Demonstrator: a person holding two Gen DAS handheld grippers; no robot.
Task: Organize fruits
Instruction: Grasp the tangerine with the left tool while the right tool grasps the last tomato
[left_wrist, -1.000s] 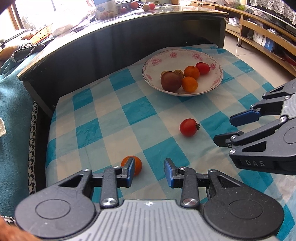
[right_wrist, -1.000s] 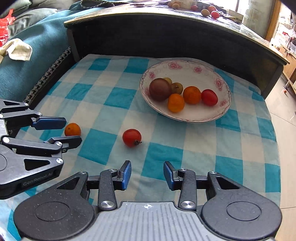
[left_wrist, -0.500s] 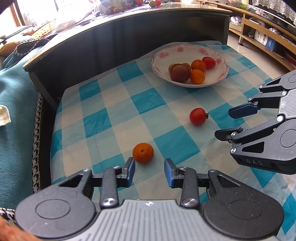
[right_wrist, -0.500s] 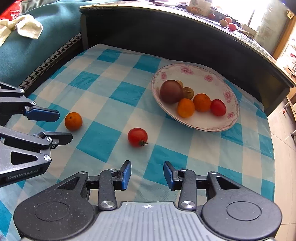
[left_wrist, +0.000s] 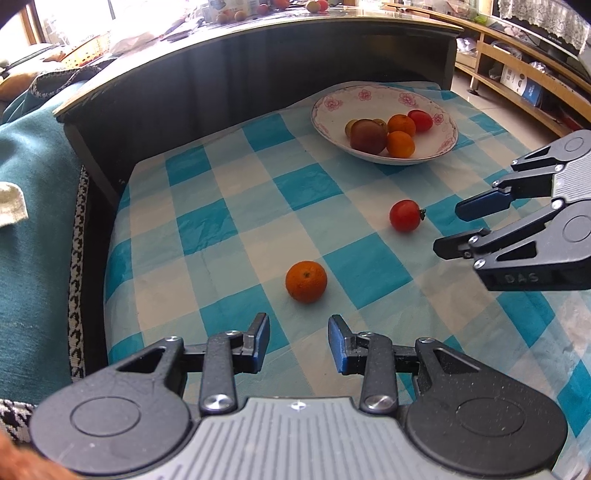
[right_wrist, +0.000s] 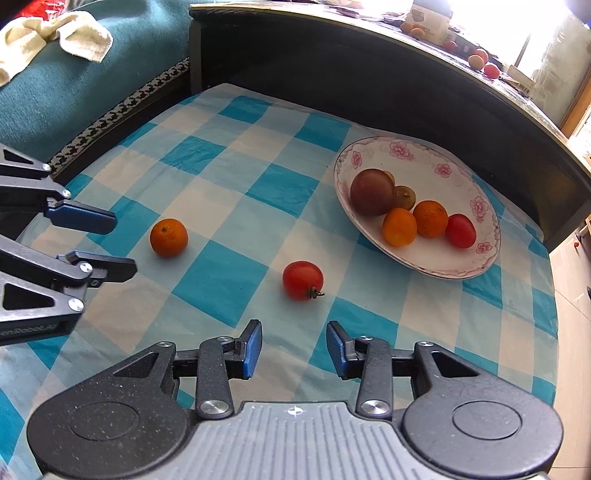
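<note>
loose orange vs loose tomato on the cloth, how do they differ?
The loose orange is orange with a dimpled skin; the loose tomato is red, smooth and glossy. The tomato has a dark stem stub sticking out sideways; the orange shows only a small stem dot. The orange sits in front of the left gripper, the tomato in front of the right gripper. Both lie on the checked cloth, outside the bowl, ungrasped.

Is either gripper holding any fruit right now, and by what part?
Nothing is held. The left gripper and right gripper are open and empty; the small orange mandarin and red cherry tomato lie untouched.
</note>
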